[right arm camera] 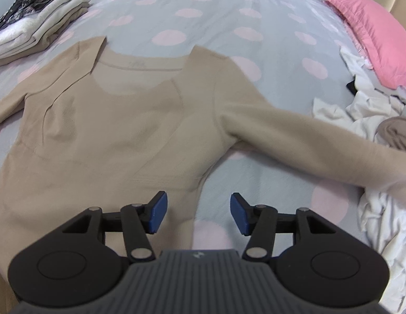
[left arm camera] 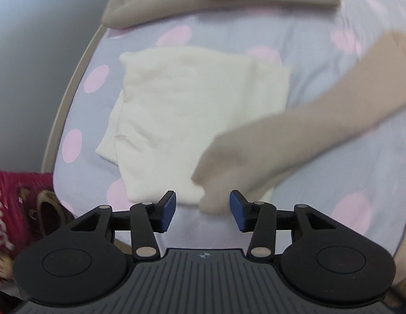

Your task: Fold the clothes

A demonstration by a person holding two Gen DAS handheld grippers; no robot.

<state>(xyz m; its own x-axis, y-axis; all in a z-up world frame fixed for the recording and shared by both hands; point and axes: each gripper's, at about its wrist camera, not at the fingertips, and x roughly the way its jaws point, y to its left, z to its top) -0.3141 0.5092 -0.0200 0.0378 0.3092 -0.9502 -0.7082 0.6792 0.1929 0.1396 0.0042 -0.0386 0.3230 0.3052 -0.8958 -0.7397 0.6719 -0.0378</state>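
Sweater: beige top (right arm camera: 119,120) lies flat on my bed (right arm camera: 255,13), its hem edge between my right fingers (right arm camera: 198,213), untouched.
Sleeve: beige sleeve (left arm camera: 294,133) ends just ahead of my left fingers (left arm camera: 202,210), loose.
Left fingers: released, empty.
Right fingers: released, empty.
Folded cream garment (left arm camera: 192,115): beyond my left fingers.
Folded stack (right arm camera: 38,26): far left of my right fingers.
Pink pillow (right arm camera: 373,36): far right.

Beige sweater (right arm camera: 103,130) on a pale grey bedsheet (right arm camera: 255,7) with pink dots; pink pillow (right arm camera: 373,31); cream folded garment (left arm camera: 197,120); blue gripper pads (right arm camera: 159,213)
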